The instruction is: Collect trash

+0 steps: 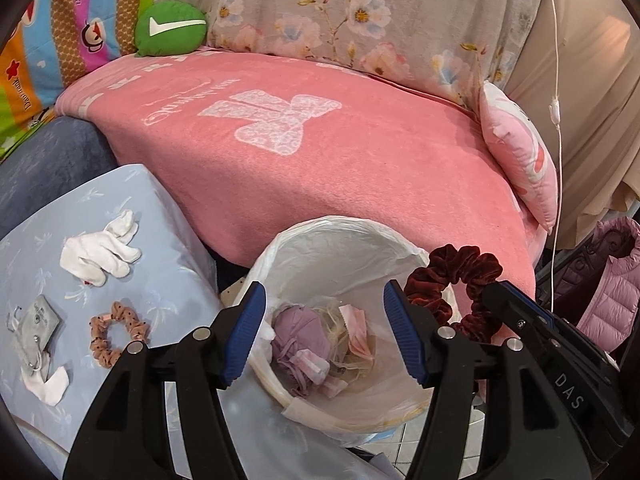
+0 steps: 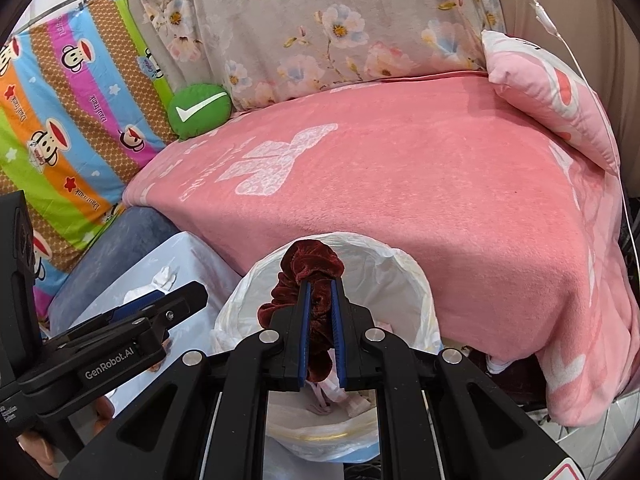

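On my far left the worktop point(image 1: 168, 240) wears a pale blue, glossy cloth with a faint leaf print. On it lie a crumpled white tissue point(image 1: 102, 250), a grey pouch point(image 1: 36, 316) lying flat, another white scrap point(image 1: 50, 386) and a tan dotted scrunchie point(image 1: 118, 334), a ruffled ring lying flat.

My left gripper point(image 1: 324, 334) has its blue ribbed fingers point(image 1: 244, 332) apart with nothing between them; it hangs above the bin point(image 1: 340, 236). The bin is round, lined with a thin, wrinkled white plastic bag, mouth facing up. At its bottom I see a mauve crumpled wad point(image 1: 298, 334) and pink-and-white wrappers point(image 1: 358, 334), loosely heaped.

To the right, my right gripper point(image 2: 320, 312) is clamped on the red scrunchie point(image 2: 310, 264). It is dark red velvet, gathered into soft folds. Pinched, the ring is squeezed long: its long axis runs along the fingers, one loop sticking out past the tips toward the bed, the other trailing back between the pads. It hangs over the bin's mouth, near the right rim in the left view.

Behind the bin, the bed carries a fuzzy pink blanket point(image 1: 320, 160) with a white bow print. A round green cushion point(image 1: 170, 28) sits at the back left, a pink pillow point(image 1: 520, 152) on the right edge.
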